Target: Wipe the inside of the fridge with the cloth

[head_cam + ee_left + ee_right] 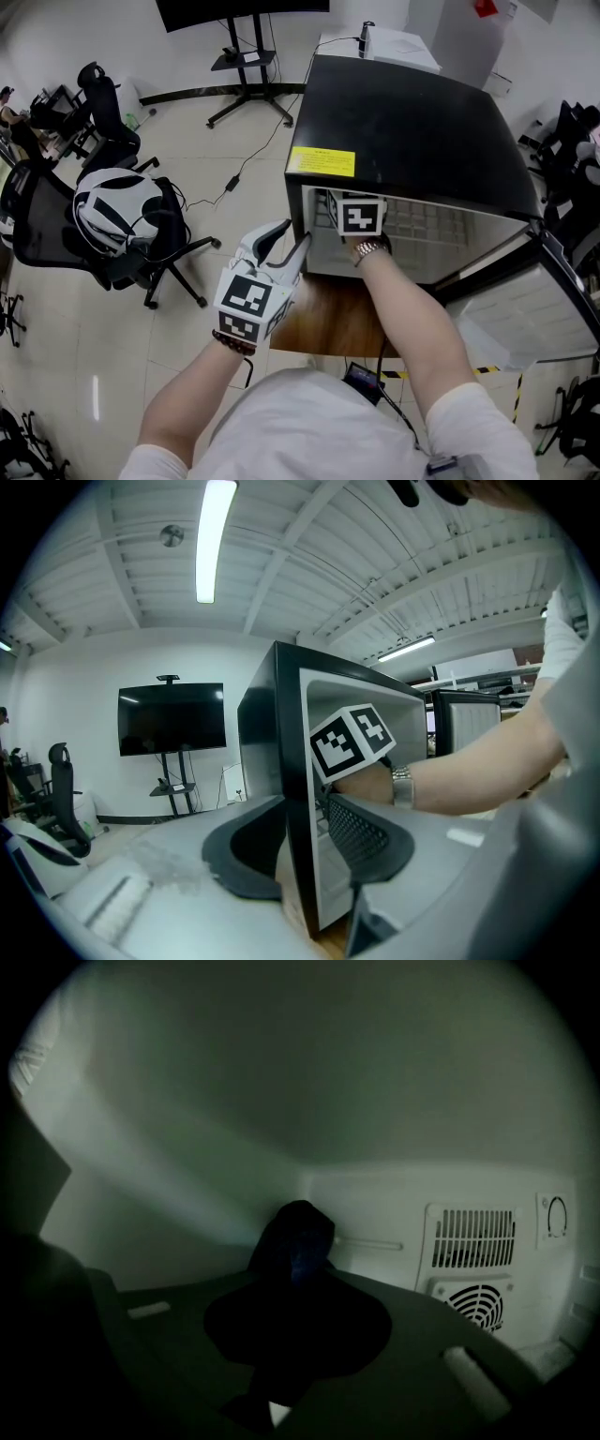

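**Cloth in right fingers, near the fridge's back-left corner**

My left gripper (295, 234) sat outside, jaws apart astride the fridge's (412, 122) front-left edge, pads not visibly pressing it. My right gripper (296, 1312) was the one inside, clenched on the cloth (295, 1241). The cloth bunched upright just ahead of my fingertips, long axis vertical. It pointed at the corner where the left wall meets the back wall (375, 1204), contact unclear. Count: one fridge, one cloth, two vent grilles (473, 1239), one dial (557, 1216).
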The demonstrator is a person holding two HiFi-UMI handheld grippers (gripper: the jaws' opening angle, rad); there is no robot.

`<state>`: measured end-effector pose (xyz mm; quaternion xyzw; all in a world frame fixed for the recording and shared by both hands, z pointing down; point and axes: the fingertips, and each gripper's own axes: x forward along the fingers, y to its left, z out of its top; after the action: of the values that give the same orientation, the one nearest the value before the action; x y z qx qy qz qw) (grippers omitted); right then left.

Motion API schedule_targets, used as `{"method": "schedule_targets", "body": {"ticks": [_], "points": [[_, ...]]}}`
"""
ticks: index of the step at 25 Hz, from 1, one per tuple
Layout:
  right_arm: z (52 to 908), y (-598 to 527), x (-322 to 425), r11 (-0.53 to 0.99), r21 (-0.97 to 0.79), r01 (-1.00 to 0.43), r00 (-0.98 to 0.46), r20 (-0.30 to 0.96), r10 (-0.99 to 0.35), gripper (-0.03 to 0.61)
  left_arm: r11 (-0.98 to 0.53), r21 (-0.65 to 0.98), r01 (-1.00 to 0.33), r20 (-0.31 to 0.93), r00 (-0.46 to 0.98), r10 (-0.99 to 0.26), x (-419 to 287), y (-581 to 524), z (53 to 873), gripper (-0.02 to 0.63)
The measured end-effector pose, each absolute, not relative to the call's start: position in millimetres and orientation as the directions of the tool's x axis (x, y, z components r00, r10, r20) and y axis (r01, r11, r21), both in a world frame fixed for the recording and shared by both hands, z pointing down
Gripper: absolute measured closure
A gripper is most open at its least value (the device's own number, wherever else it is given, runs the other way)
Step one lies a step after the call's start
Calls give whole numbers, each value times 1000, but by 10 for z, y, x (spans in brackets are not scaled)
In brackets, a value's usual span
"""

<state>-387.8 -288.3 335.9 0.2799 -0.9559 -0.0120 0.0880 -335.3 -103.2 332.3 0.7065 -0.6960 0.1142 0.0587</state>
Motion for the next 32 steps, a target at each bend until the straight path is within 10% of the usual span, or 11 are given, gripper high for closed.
{"method": "schedule_targets", "body": {"ticks": [32], "points": [[3339, -3215, -3471, 788, 77, -611, -767, 185, -614, 525, -3, -81, -997, 249, -17, -968, -3353, -1027, 3308, 476]]}}
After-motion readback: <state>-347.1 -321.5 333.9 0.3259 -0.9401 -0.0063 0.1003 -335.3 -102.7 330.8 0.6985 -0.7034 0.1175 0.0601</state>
